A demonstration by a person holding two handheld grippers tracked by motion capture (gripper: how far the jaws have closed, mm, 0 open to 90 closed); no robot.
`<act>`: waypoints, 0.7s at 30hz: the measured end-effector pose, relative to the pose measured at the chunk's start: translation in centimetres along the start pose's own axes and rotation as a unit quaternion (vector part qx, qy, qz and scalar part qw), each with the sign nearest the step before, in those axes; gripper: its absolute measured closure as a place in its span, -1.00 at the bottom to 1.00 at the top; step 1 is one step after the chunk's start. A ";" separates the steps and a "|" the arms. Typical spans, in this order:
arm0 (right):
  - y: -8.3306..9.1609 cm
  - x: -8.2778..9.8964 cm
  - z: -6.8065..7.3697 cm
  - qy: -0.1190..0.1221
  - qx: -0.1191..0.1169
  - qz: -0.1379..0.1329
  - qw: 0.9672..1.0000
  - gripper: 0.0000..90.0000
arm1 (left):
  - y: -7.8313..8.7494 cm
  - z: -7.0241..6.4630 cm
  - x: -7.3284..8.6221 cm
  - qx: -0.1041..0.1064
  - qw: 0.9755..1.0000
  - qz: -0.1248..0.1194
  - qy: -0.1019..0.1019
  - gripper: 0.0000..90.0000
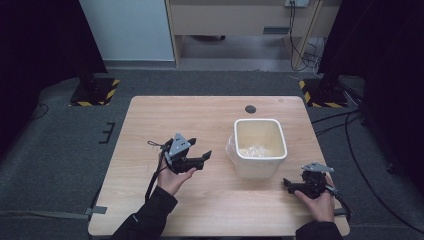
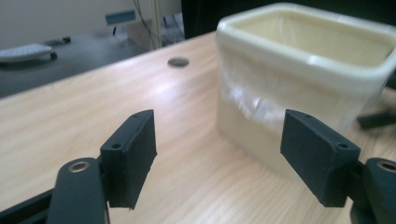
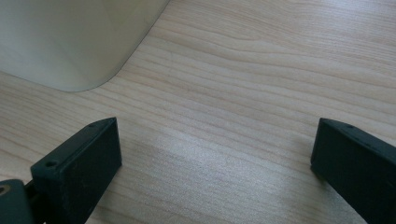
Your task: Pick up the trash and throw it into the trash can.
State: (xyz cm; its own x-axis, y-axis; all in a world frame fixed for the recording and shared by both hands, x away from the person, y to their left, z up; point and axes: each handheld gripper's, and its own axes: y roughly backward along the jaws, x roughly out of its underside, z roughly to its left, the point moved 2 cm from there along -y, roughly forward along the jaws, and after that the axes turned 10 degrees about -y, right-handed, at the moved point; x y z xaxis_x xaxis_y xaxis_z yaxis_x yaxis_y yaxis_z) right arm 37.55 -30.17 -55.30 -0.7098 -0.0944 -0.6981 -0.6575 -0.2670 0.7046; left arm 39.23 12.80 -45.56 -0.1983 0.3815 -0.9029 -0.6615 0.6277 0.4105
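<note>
Standing toward the right edge of the table [image 1: 150, 125], the cream bin [image 1: 260, 147] with its clear liner [image 2: 247, 100] appears untouched, so whatever work is intended seems unstarted. Left gripper [image 1: 197, 160] faces the bin's side, right gripper [image 1: 292, 186] sits near its front corner; both jaws apart, empty.
</note>
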 end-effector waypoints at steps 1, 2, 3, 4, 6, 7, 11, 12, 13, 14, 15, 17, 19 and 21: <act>0.0 0.0 0.0 0.000 0.000 0.000 1.000 -0.96 | 0.0 0.0 0.0 0.000 1.000 0.000 0.000 -0.44; 0.0 0.0 0.0 0.000 0.000 0.000 1.000 -0.96 | 0.3 0.1 1.1 -0.001 1.000 0.016 -0.001 -0.44; 0.0 0.0 0.0 0.000 0.000 0.000 1.000 -0.96 | 0.3 0.1 1.1 -0.001 1.000 0.016 -0.001 -0.45; 0.0 0.0 0.0 0.000 0.000 0.000 1.000 -0.96 | 0.6 0.1 2.2 0.000 1.000 0.027 0.000 -0.46; 0.0 0.0 0.0 0.000 0.000 0.000 1.000 -0.96 | 0.9 0.1 3.3 0.006 0.999 0.038 0.006 -0.46; 0.0 0.0 0.0 0.000 0.000 0.000 1.000 -0.96 | 0.9 0.1 3.3 0.006 0.999 0.038 0.006 -0.46; 0.0 0.0 0.0 -0.001 0.000 0.000 1.000 -0.96 | 1.6 0.2 5.9 0.008 0.998 0.057 0.018 -0.48; 0.0 0.0 0.0 -0.001 0.000 0.000 1.000 -0.96 | 1.7 0.2 6.4 0.008 0.998 0.061 0.022 -0.49; 0.0 0.0 0.0 -0.001 0.000 0.000 1.000 -0.96 | 1.7 0.2 6.4 0.008 0.998 0.061 0.022 -0.49; 0.0 0.0 0.0 -0.001 0.000 0.001 1.000 -0.96 | 1.8 0.4 7.2 0.007 0.997 0.074 0.024 -0.51; 0.0 0.0 0.0 0.000 0.000 0.001 1.000 -0.96 | 1.9 0.5 7.5 0.006 0.997 0.080 0.023 -0.52; 0.0 0.0 0.0 -0.001 0.000 0.001 1.000 -0.96 | 2.0 0.5 7.8 0.005 0.996 0.084 0.024 -0.52; 0.0 0.0 0.0 0.000 -0.001 0.001 1.000 -0.96 | 2.3 0.5 8.5 0.005 0.995 0.096 0.026 -0.54; 0.0 0.0 0.0 0.001 -0.001 0.000 1.000 -0.96 | 2.8 0.6 9.7 0.000 0.992 0.122 0.025 -0.56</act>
State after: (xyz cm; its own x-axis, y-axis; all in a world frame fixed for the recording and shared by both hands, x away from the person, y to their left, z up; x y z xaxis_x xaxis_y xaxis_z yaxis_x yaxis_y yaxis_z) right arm 37.53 -30.15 -55.31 -0.7092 -0.0961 -0.6985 -0.6569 -0.2697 0.7041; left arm 35.87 18.65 -53.10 -0.3875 0.4881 -0.7821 -0.5891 0.5214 0.6173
